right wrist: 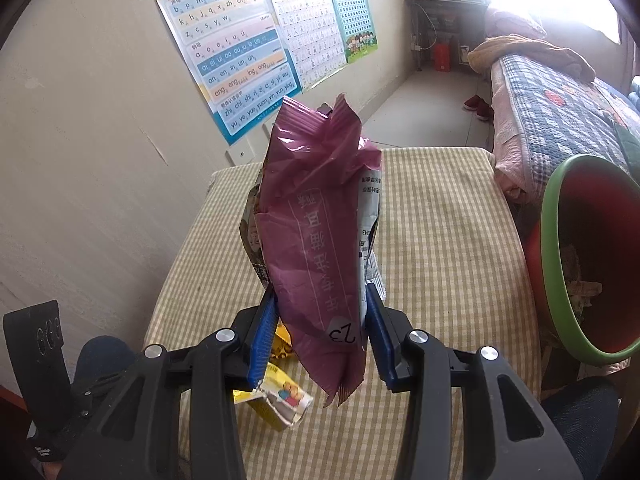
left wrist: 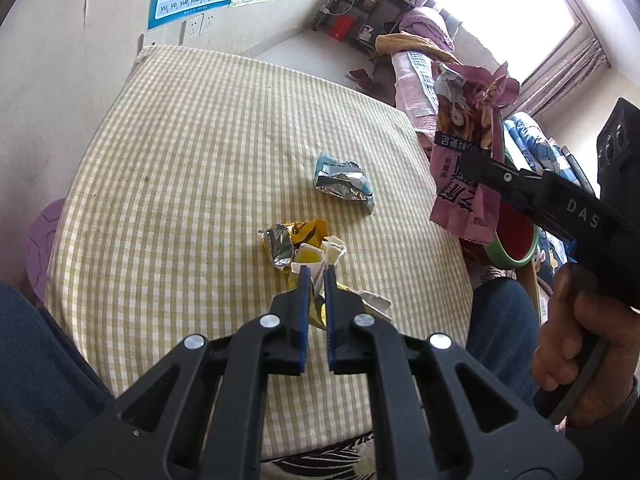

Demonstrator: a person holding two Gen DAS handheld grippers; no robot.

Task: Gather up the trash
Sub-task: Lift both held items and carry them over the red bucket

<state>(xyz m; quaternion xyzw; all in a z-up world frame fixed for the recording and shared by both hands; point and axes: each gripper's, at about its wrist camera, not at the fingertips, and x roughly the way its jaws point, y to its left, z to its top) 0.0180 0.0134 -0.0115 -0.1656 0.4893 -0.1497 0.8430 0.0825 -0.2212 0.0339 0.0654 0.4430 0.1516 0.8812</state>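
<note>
- A purple snack wrapper [right wrist: 316, 240] stands upright at the centre of the right wrist view, clamped between the blue pads of the right gripper [right wrist: 322, 320] and lifted clear of the checked tablecloth [right wrist: 440, 240].
- In the lower centre of the left wrist view, the left gripper [left wrist: 316, 280] is closed on a crumpled yellow-and-white wrapper [left wrist: 320, 256] (whether it is fully off the cloth cannot be told).
- A silver-blue wrapper [left wrist: 344, 180] lies loose near mid-frame, well apart from both tools.
- A red bin with a green rim [right wrist: 560, 280] fills the right edge of the right wrist view, beside the table, scraps already inside.
- Judged step: both pieces gripped, carry under way. The next move likely calls for swinging each over the rim before parting the pads; the tall wrapper could catch on the rim.
</note>
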